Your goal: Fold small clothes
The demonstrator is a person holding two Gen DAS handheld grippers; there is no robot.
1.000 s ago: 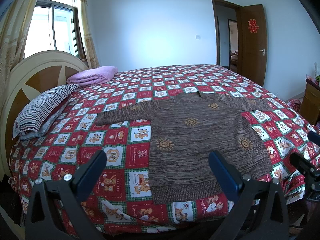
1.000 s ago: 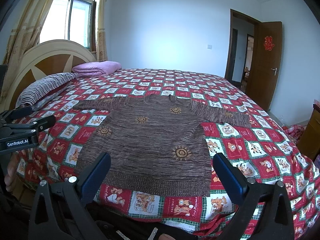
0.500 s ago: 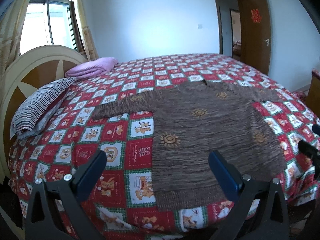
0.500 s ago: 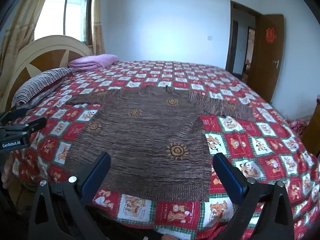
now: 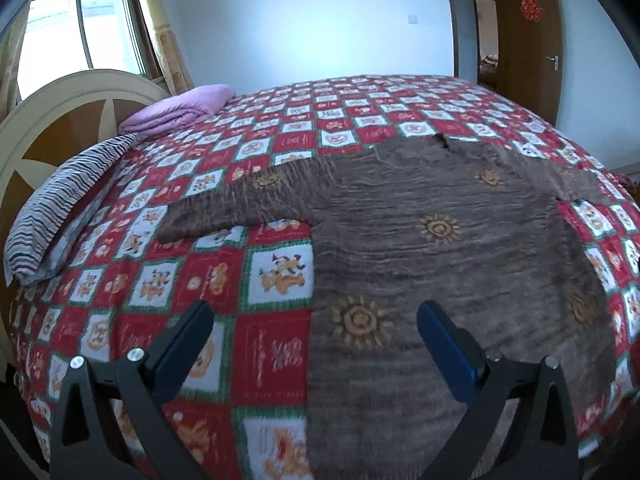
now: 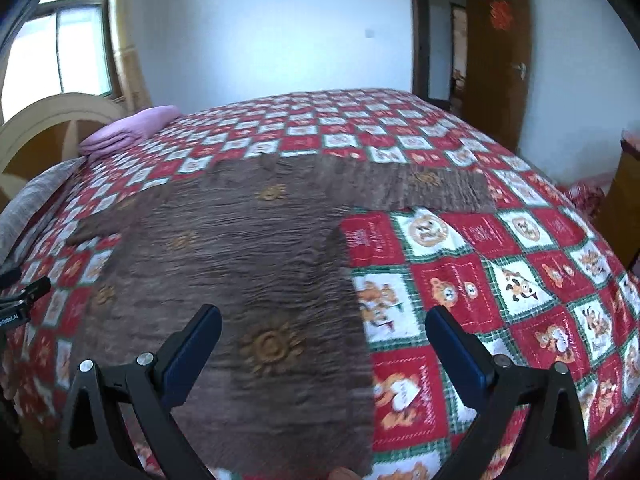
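brown sweater spread flat on a patchwork bed, both jaws released

the brown sweater point(image 5: 440, 248) lies flat on the bed, sleeves stretched out to either side, hem toward the cameras. its knit is ribbed and streaky, dotted with small orange sun motifs. in the left wrist view its body fills the frame from centre to 4 o'clock, one sleeve reaching toward 9 o'clock. in the right wrist view the sweater point(image 6: 240, 264) sits from centre to 7 o'clock, the other sleeve running toward 2 o'clock.

the left gripper point(image 5: 314, 344) hovers above the sweater's left hem area, jaws released and wide apart, holding nothing. the right gripper point(image 6: 322, 348) hovers over the right hem area, jaws likewise spread, nothing between them.

under the sweater is the quilt point(image 5: 208, 272), a checkerboard of red and white squares with green borders and cartoon animals. at 9 o'clock lies a striped pillow point(image 5: 60, 208), at 10 o'clock a folded lilac blanket point(image 5: 180, 110) against the curved cream-and-wood headboard point(image 5: 52, 120). beyond stand a window point(image 5: 80, 32) with pale curtains, a plain white wall, and at 1 o'clock an open wooden door point(image 5: 528, 36) bearing a red ornament.
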